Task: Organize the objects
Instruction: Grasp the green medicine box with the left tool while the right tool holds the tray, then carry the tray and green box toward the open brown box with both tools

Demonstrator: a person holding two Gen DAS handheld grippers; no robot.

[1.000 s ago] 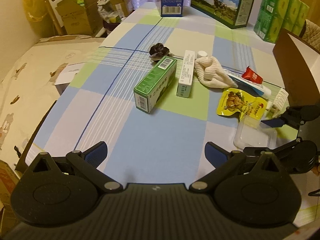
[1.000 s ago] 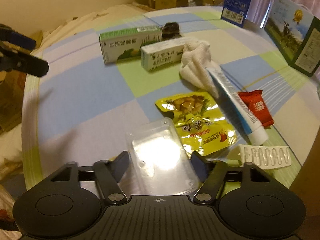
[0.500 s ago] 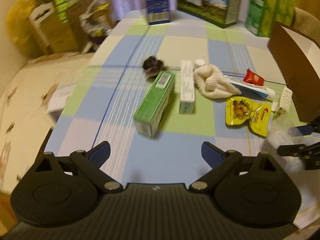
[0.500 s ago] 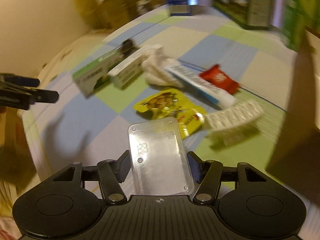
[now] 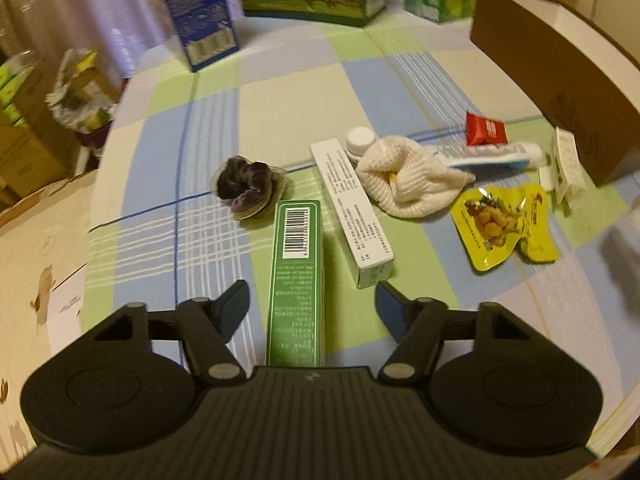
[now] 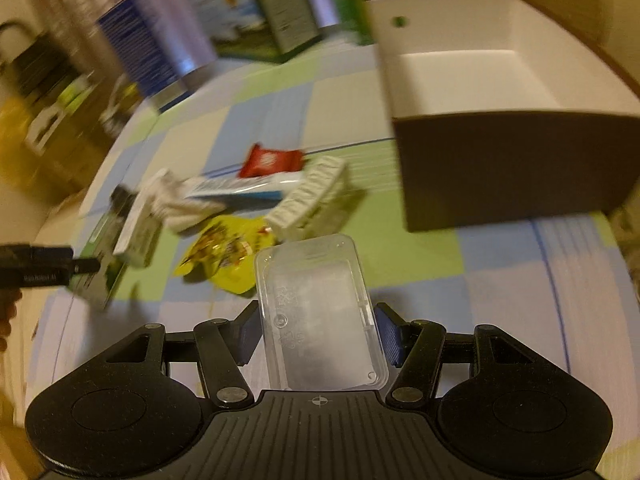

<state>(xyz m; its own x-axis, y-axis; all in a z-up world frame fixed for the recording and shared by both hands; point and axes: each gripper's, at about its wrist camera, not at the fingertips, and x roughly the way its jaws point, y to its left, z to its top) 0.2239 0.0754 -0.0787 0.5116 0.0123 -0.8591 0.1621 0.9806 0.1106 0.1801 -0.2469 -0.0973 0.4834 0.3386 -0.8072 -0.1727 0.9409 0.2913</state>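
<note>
Right gripper (image 6: 316, 332) clamps the clear plastic case (image 6: 320, 316) by its 2 long edges, lifted near the brown box (image 6: 516, 160): light, slick, flexible. Left gripper (image 5: 312, 306) gapes wide around the rigid green carton (image 5: 298, 280); grip its sides.

The tablecloth (image 5: 280, 92) is showing a check of pale blue, light green and cream, crossed by thin white lines and a dark blue one. A green box (image 5: 296, 280) with a white barcode panel is lying beside a white box (image 5: 352, 208) with a green end. A cream knitted cloth (image 5: 408, 180) is sitting next to a dark brown fuzzy lump (image 5: 246, 186). The snack pouch (image 5: 504, 226) is glowing yellow, the small packet (image 5: 486, 133) red with white print, and the tube (image 5: 484, 155) white and blue. The big box (image 6: 516, 164) is looking brown outside, white inside. The case (image 6: 320, 316) is clear.
</note>
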